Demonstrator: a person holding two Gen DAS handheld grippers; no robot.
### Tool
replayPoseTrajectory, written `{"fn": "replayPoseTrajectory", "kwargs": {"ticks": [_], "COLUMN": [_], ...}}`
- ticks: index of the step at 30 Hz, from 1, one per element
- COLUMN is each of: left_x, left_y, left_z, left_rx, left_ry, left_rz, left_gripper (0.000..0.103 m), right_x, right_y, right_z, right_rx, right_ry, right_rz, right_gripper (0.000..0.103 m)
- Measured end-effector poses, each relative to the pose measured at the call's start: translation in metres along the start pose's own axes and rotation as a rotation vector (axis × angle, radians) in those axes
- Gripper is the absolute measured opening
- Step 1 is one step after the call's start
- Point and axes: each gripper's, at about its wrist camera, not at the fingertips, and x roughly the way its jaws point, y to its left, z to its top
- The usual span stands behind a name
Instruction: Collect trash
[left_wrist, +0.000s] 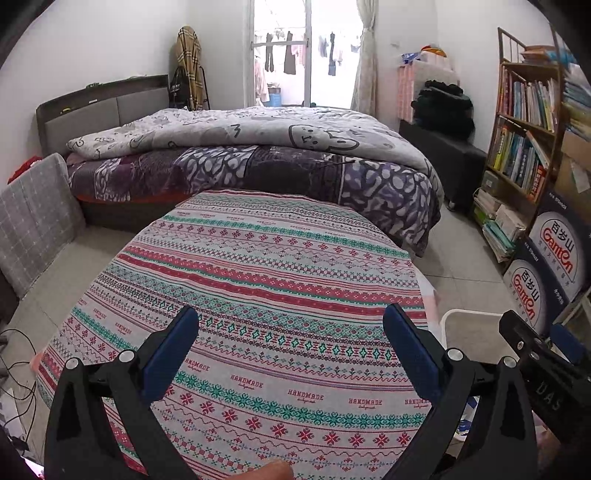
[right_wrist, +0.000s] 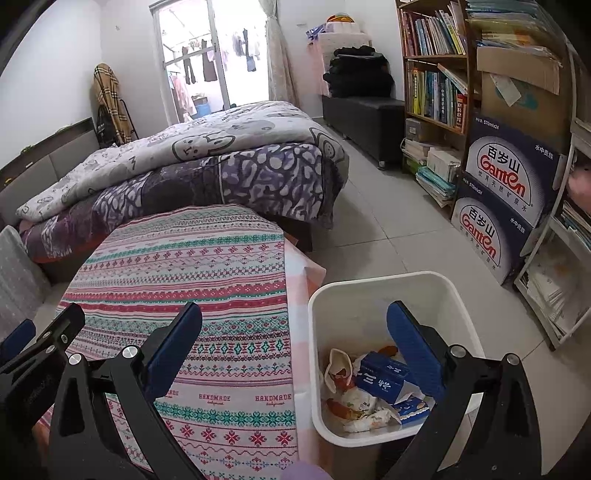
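A white trash bin (right_wrist: 388, 284) stands on the floor right of the table and holds several pieces of trash: blue cartons (right_wrist: 380, 380) and crumpled wrappers (right_wrist: 354, 402). Its rim also shows in the left wrist view (left_wrist: 469, 317). My right gripper (right_wrist: 295, 336) is open and empty, with its right finger over the bin and its left finger over the table edge. My left gripper (left_wrist: 291, 339) is open and empty above the table with the patterned cloth (left_wrist: 258, 277). I see no trash on the cloth. The right gripper's body shows at the right of the left wrist view (left_wrist: 543, 365).
A bed (left_wrist: 240, 155) with quilts stands behind the table. A bookshelf (right_wrist: 436, 74) and stacked water cartons (right_wrist: 506, 184) line the right wall. A black bench (right_wrist: 365, 118) sits by the far wall. A grey cushion (left_wrist: 33, 221) and cables (left_wrist: 18, 369) lie at the left.
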Motion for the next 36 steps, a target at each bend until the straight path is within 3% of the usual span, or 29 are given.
{"fn": "replayPoseTrajectory", "kwargs": {"ticks": [36], "left_x": [0.0051], "left_y": [0.0033], "left_z": [-0.0025], "left_rx": [0.004], "left_ry": [0.005], "left_rz": [0.009], "left_gripper": [0.097], "right_x": [0.0073], "right_y": [0.0035], "right_z": [-0.0059], "right_rx": [-0.028], "right_ry": [0.035], "right_rz": [-0.02], "right_gripper": [0.096]}}
